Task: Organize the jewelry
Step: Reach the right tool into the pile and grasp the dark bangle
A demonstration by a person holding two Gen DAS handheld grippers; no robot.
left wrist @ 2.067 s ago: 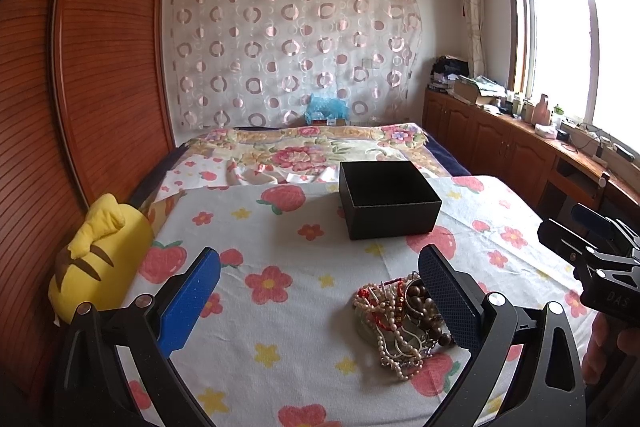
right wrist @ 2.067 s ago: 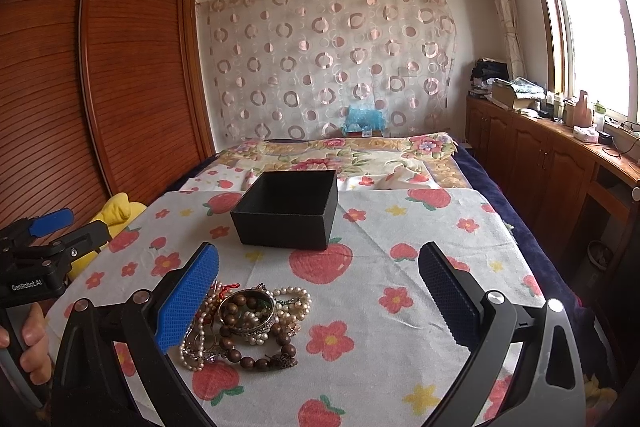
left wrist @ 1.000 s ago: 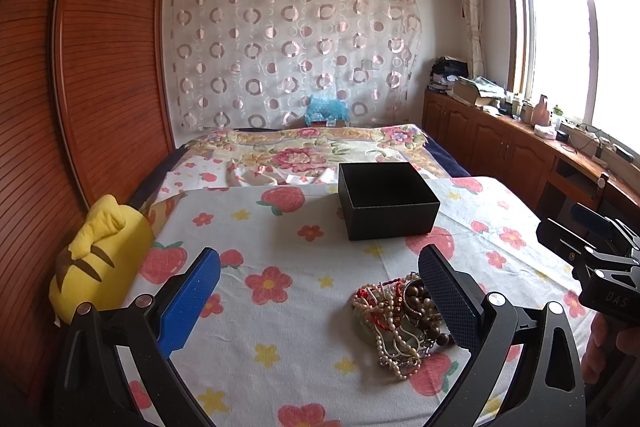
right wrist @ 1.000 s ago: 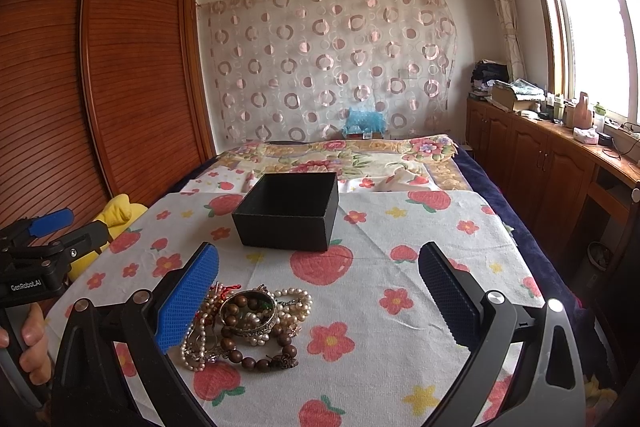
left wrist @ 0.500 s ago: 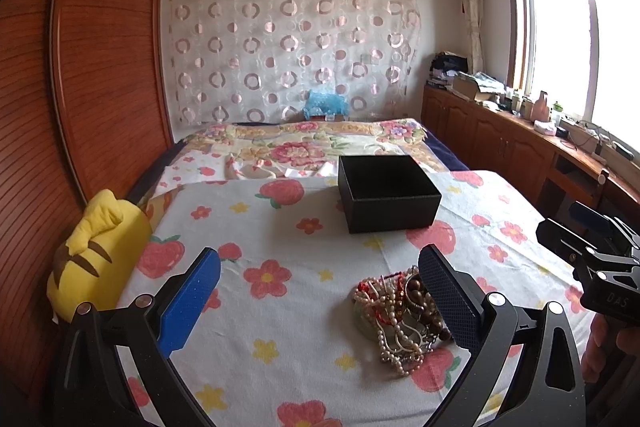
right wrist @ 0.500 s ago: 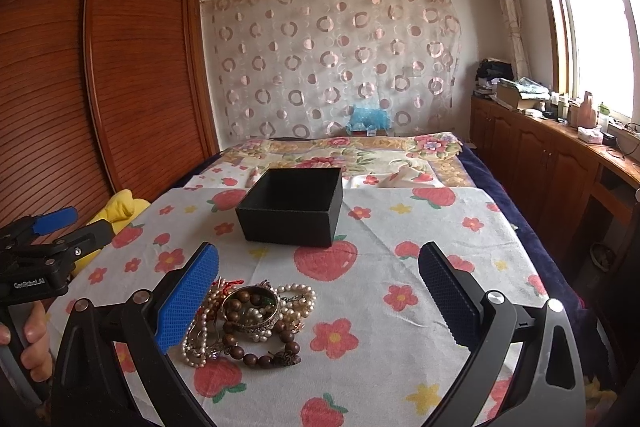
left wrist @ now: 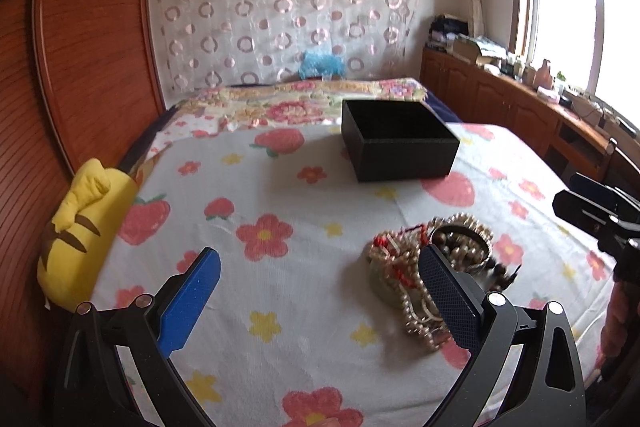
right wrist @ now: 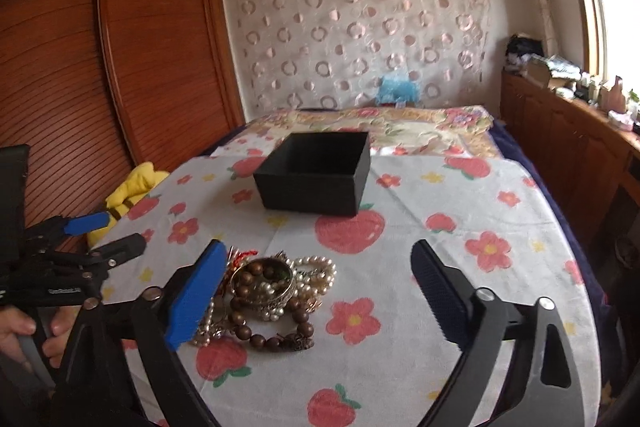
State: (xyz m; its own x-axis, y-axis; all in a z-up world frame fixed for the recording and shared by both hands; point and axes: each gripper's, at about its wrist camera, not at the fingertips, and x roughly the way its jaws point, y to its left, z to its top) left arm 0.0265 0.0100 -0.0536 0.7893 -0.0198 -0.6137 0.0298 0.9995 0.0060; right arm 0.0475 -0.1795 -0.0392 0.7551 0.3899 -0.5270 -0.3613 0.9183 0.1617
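Observation:
A tangled pile of jewelry (left wrist: 436, 267) lies on the flowered cloth: pearl strands, brown wooden beads, a metal bangle, a red cord. It also shows in the right wrist view (right wrist: 268, 291). An open, empty black box (left wrist: 396, 143) stands behind it, also in the right wrist view (right wrist: 316, 173). My left gripper (left wrist: 320, 303) is open and empty, its right finger beside the pile. My right gripper (right wrist: 320, 295) is open and empty, its left finger at the pile's left edge. Each gripper shows in the other's view, the left (right wrist: 96, 235) and the right (left wrist: 592, 211).
A yellow plush toy (left wrist: 80, 227) lies at the cloth's left edge by the wooden wardrobe (left wrist: 80, 67). A bed with floral covers (left wrist: 300, 99) lies behind the box. Wooden cabinets (left wrist: 520, 107) with clutter run under the window on the right.
Both grippers have moved forward and tilted down toward the jewelry pile, which now sits closer and larger in both views. Both stay open. The pile and box have not moved.

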